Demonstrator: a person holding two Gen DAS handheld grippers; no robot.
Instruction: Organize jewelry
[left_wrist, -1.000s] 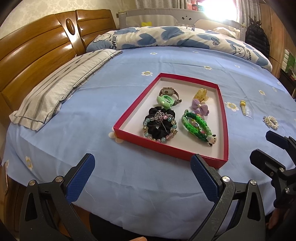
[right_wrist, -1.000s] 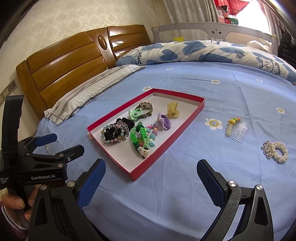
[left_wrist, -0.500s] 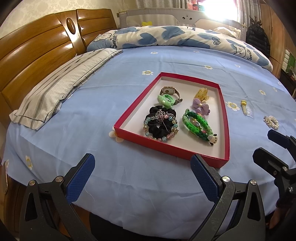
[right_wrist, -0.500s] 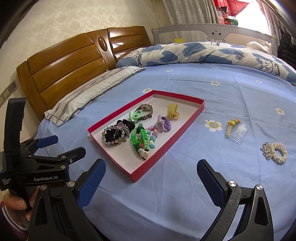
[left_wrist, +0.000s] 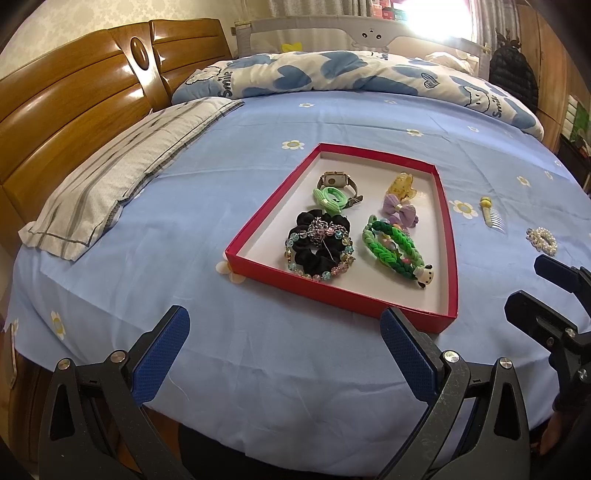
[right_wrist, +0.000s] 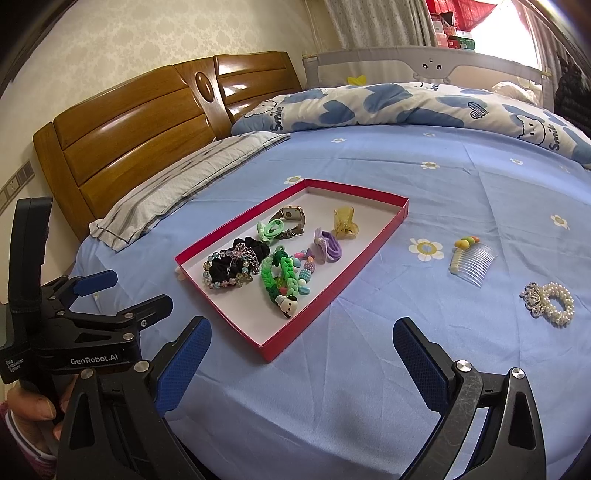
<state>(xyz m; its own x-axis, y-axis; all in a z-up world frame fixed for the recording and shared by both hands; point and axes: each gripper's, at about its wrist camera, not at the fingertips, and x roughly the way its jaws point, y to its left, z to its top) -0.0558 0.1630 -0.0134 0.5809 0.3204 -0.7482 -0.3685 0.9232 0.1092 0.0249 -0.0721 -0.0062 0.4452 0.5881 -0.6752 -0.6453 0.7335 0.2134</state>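
Spread across a blue flowered bedsheet (right_wrist: 461, 177), most jewelry is already gathered in the shallow red cardboard tray (right_wrist: 334, 291) ahead of the left gripper (left_wrist: 284, 345). Beyond the empty, parted right gripper (right_wrist: 301, 354), the clear plastic comb (right_wrist: 472, 264) and white pearl bracelet (right_wrist: 550, 298) remain unsorted; both tongs are held apart.

"GenRobot.AI" is printed in white on the black body of the left gripper (right_wrist: 122, 291), seen left of the right claw; smaller white lettering beside it is too small to be read. "Smile" is printed on the blue-and-white heart-patterned quilt (right_wrist: 369, 105), far ahead
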